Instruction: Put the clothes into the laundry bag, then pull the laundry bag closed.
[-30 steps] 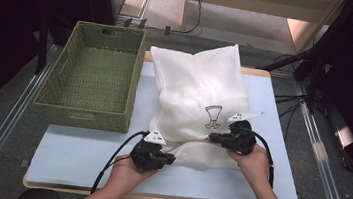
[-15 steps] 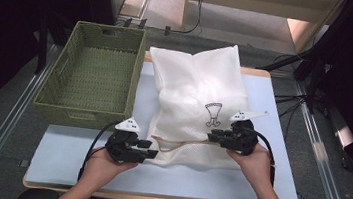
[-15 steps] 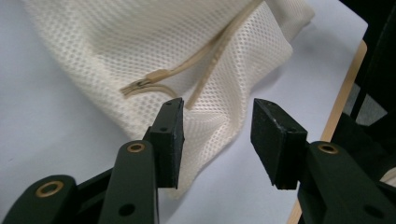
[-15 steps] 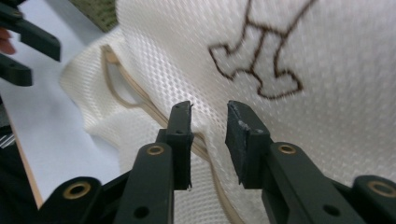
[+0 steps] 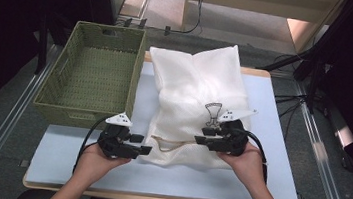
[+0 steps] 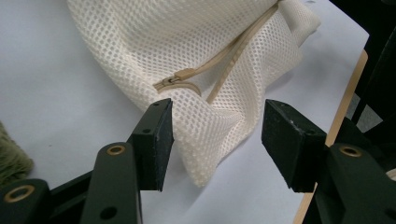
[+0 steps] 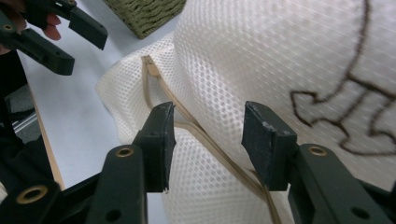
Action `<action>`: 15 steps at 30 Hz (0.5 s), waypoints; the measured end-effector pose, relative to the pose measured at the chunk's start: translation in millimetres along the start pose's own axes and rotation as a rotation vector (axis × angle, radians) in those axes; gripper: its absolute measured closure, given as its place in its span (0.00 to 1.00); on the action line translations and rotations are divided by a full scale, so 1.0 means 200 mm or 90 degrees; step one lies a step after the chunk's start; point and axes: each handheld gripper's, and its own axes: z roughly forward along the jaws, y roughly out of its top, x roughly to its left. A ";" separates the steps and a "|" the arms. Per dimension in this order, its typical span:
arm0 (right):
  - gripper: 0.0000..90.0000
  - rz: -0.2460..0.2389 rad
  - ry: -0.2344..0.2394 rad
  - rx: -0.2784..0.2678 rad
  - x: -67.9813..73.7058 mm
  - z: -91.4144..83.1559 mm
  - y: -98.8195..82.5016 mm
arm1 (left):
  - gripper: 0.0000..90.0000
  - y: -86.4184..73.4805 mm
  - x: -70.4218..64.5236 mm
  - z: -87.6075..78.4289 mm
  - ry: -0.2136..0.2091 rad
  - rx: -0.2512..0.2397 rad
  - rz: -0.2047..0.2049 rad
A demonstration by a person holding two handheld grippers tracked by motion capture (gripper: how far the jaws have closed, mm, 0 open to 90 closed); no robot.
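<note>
A white mesh bag [image 5: 196,86] with a brown drawing lies on the table, its tan zipper [image 5: 174,143] along the near edge. My left gripper [image 5: 140,144] sits at the bag's near left corner. Its jaws have just been opening and now stand open around that corner [image 6: 205,140], not pressing it, with the zipper pull [image 6: 180,77] just beyond. My right gripper [image 5: 203,136] rests on the bag's near right part. Its jaws have also just been opening and stand open astride the zipper [image 7: 205,135], with the mesh [image 7: 261,56] behind.
A green woven basket [image 5: 82,114] stands empty at the table's left, close to the bag. A pale mat [image 5: 235,186] covers the table, whose wooden front edge [image 5: 163,198] is near the person's forearms. Cables trail from both grippers.
The left gripper slid left along the bag's near edge and both grippers' jaws opened, letting go of the mesh. The bag's near edge settled on the mat.
</note>
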 end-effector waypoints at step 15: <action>0.59 -0.020 0.027 0.019 0.07 0.12 0.04 | 0.47 -0.01 0.06 -0.05 0.019 -0.018 -0.025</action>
